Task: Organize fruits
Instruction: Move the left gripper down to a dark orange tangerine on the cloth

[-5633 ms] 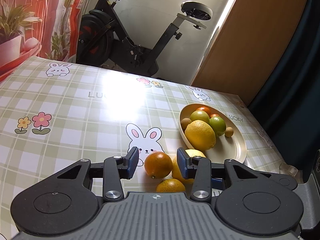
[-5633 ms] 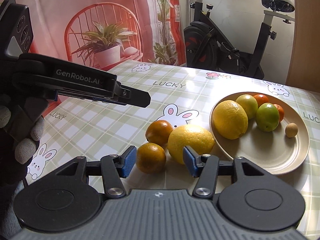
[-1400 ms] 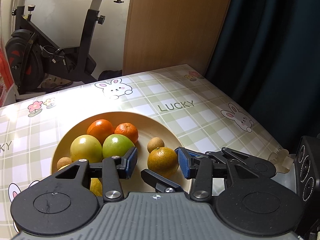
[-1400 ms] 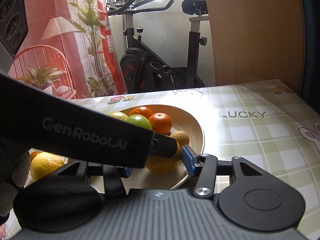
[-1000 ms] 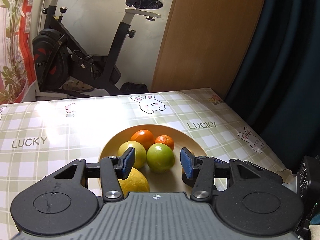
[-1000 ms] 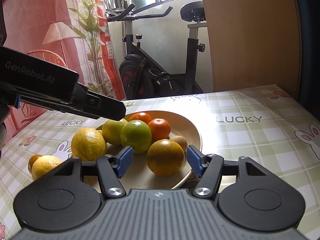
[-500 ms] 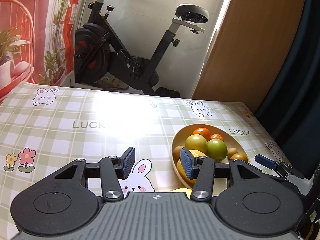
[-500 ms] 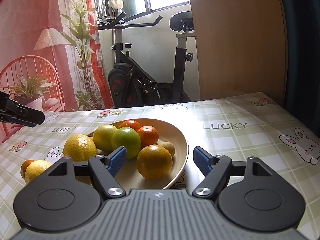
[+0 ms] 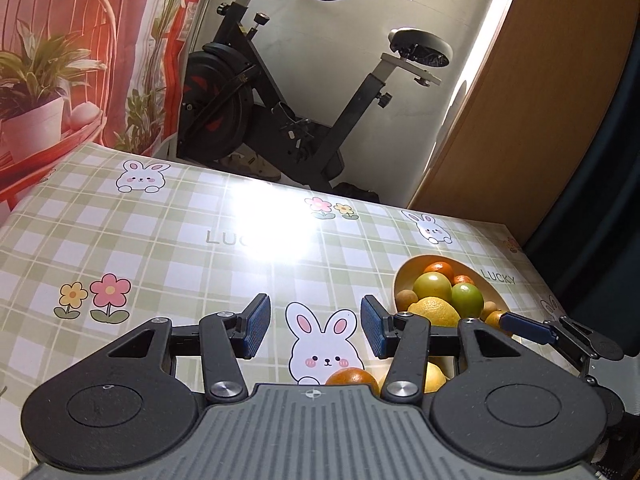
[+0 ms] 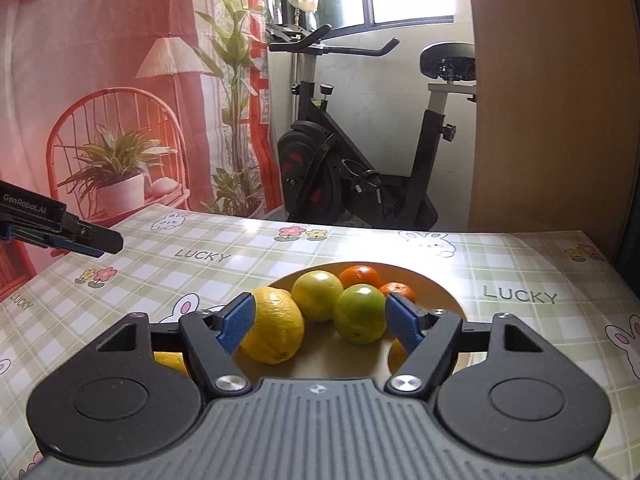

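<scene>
Swung off the plate [image 9: 404,276], the left gripper [image 9: 314,326] now hangs open and empty over the cloth, an orange [image 9: 352,376] and lemon [image 9: 434,376] at six o'clock, likely next to collect. Right view: the right gripper [image 10: 318,322], jaws just widened and empty, backs off the filled plate [image 10: 444,292].

The checked tablecloth [image 9: 168,240] looks glossy, throwing back a white glare. The lemon [image 10: 276,330] has dimpled, matt skin; the plate [image 10: 444,292] is smooth.
</scene>
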A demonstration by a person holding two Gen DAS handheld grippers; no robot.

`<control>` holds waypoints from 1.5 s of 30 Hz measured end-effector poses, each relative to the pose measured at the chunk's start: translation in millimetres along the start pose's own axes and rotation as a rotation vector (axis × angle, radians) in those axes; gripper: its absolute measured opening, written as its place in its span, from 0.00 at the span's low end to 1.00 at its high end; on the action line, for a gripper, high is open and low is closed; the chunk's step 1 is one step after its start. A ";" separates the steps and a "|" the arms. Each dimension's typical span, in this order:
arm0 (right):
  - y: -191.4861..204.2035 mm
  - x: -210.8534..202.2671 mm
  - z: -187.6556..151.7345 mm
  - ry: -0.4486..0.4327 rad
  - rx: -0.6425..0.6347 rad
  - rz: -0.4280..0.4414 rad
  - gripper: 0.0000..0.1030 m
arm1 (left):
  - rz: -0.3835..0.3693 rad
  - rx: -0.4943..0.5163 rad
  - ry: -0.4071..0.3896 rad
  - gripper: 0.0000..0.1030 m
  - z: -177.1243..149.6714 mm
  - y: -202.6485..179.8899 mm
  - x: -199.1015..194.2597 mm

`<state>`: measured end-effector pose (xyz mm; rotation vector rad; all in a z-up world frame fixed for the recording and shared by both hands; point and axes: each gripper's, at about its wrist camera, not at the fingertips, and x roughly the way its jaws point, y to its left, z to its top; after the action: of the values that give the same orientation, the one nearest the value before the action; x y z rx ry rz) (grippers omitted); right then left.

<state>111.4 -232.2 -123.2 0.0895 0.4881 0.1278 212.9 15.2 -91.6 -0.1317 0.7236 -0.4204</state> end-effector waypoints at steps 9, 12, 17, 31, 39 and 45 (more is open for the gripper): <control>84.9 33.2 7.9 0.116 -0.249 0.194 0.71 | 0.015 -0.059 -0.005 0.51 -15.3 26.6 -8.4; 107.9 45.8 7.3 0.141 -0.325 0.210 0.65 | 0.017 -0.082 -0.001 0.51 -20.2 33.9 -8.9; 128.3 70.9 2.5 0.220 -0.391 0.190 0.63 | 0.002 -0.101 -0.009 0.51 -25.1 38.0 -10.8; 142.6 61.0 -8.5 0.244 -0.383 0.241 0.58 | -0.111 -0.071 0.098 0.50 -48.9 32.2 8.2; 147.4 51.9 -11.8 0.229 -0.391 0.264 0.58 | -0.149 -0.045 0.155 0.50 -57.1 23.2 20.8; 146.6 51.6 -10.9 0.230 -0.388 0.260 0.57 | -0.156 -0.033 0.170 0.51 -59.0 17.3 29.3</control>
<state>136.7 -79.4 -139.6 -0.2452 0.6713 0.4882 198.9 20.2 -158.0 -0.1862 0.8911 -0.5736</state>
